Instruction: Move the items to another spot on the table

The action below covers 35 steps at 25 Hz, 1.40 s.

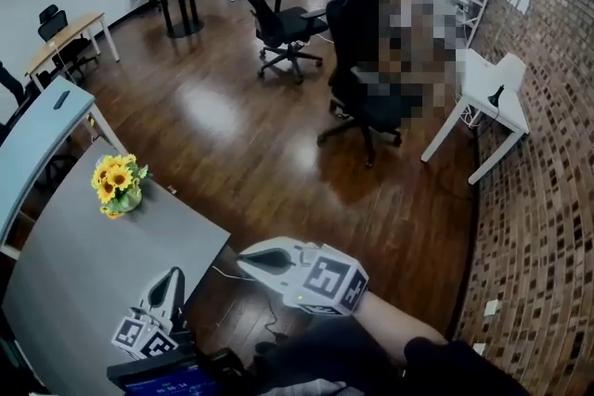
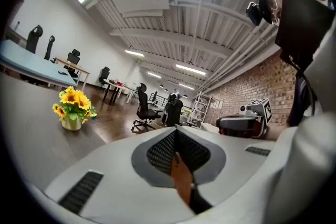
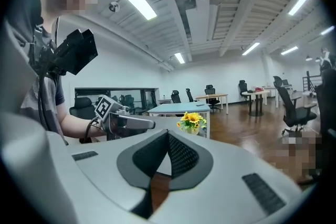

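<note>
A pot of sunflowers (image 1: 119, 185) is seen standing near the far edge of the grey surface (image 1: 83, 264), well apart from both tools. The left hand-held gripper (image 1: 171, 281) is held over the near corner, the right hand-held gripper (image 1: 252, 261) just off the edge. Both are closed, with nothing gripped.

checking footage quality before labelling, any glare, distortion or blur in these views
Head view: light glares off the wooden floor, and the brick wall bows from the wide lens. Left gripper view: black vignette corners, sunflowers sharp. Right gripper view: ceiling light strip blown out.
</note>
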Tool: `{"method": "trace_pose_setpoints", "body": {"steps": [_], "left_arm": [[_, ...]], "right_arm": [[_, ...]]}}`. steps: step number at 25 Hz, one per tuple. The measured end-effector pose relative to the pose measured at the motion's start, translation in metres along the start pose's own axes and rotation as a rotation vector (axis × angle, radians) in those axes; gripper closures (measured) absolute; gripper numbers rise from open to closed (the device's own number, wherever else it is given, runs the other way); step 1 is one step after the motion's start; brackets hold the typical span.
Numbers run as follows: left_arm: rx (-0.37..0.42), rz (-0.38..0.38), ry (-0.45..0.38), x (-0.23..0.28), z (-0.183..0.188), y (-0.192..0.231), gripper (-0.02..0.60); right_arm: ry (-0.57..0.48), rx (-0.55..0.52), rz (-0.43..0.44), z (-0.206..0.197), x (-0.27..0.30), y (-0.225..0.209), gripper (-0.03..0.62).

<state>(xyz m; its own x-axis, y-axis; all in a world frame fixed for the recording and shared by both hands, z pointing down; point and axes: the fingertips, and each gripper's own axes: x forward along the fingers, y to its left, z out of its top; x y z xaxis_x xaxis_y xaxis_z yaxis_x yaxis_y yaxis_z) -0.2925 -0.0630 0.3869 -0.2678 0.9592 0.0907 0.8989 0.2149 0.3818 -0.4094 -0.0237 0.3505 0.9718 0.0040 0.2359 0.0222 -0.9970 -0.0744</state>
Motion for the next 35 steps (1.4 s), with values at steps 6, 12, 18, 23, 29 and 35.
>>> {"method": "trace_pose_setpoints", "body": {"steps": [6, 12, 18, 23, 29, 35], "left_arm": [[0.113, 0.189, -0.038, 0.064, 0.036, 0.007, 0.571], [0.133, 0.329, -0.039, 0.143, 0.059, -0.020, 0.571], [0.110, 0.335, -0.043, 0.204, 0.064, -0.048, 0.571], [0.122, 0.268, 0.015, 0.250, 0.065, -0.056, 0.571], [0.196, 0.146, 0.016, 0.311, 0.094, -0.066, 0.571], [0.188, 0.096, -0.010, 0.347, 0.106, -0.028, 0.571]], "right_arm": [[-0.070, -0.055, 0.145, 0.012, -0.015, -0.084, 0.612], [-0.110, -0.053, 0.250, 0.022, -0.076, -0.177, 0.612], [-0.168, 0.037, 0.218, 0.021, -0.136, -0.254, 0.612], [-0.196, 0.049, 0.150, 0.019, -0.163, -0.294, 0.612], [-0.201, 0.042, 0.117, 0.018, -0.166, -0.318, 0.612], [-0.166, 0.040, 0.092, 0.036, -0.141, -0.353, 0.612]]}}
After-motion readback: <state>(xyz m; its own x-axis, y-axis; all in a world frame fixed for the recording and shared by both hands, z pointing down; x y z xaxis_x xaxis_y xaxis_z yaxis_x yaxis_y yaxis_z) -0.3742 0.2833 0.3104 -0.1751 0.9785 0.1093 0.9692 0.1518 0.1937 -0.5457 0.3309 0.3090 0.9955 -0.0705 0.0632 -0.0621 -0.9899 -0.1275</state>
